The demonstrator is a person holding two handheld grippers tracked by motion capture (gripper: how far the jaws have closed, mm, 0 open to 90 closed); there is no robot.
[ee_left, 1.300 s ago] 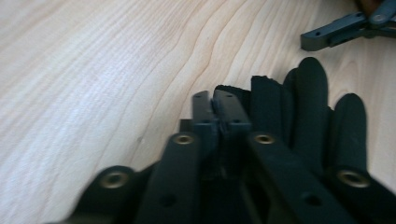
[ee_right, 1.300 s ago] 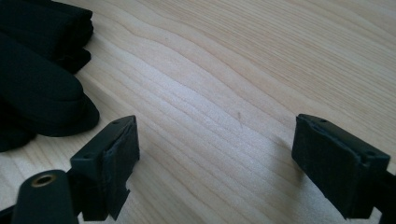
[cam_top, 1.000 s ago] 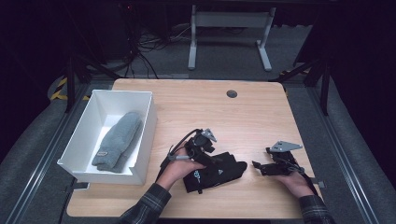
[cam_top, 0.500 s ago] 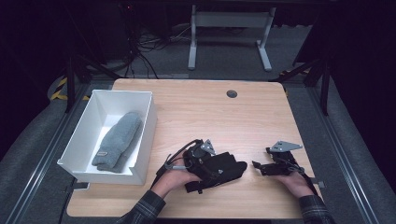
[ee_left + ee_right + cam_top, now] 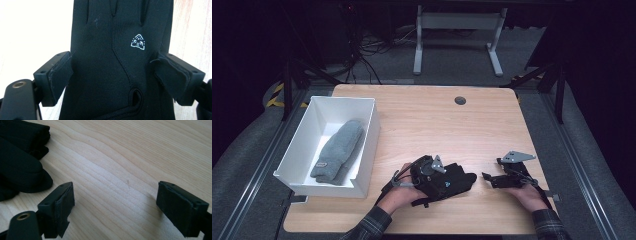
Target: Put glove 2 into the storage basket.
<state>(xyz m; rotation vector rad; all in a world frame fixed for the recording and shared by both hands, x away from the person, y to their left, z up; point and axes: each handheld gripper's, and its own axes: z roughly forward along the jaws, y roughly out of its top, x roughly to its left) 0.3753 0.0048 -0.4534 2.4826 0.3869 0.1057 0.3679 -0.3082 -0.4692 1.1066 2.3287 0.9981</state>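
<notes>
plaid sleeves (image 5: 371, 225), black claws (image 5: 443, 184), grey three-cornered plates (image 5: 517, 156)

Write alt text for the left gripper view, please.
A black glove with a small white logo lies flat on the wooden table, between the left gripper's two padded jaws. The jaws have just been opening and flank it.

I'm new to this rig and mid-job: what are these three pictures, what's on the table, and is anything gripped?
A person holds a hand-held two-jaw gripper in each hand. The high view looks down on the wooden table. A white bin holds a grey glove. The other two views ride on the grippers. The left gripper straddles a black glove; its jaws have just been opening and the pads stand beside the fabric without squeezing it. The right gripper is open over bare wood, nothing between its jaws.
</notes>
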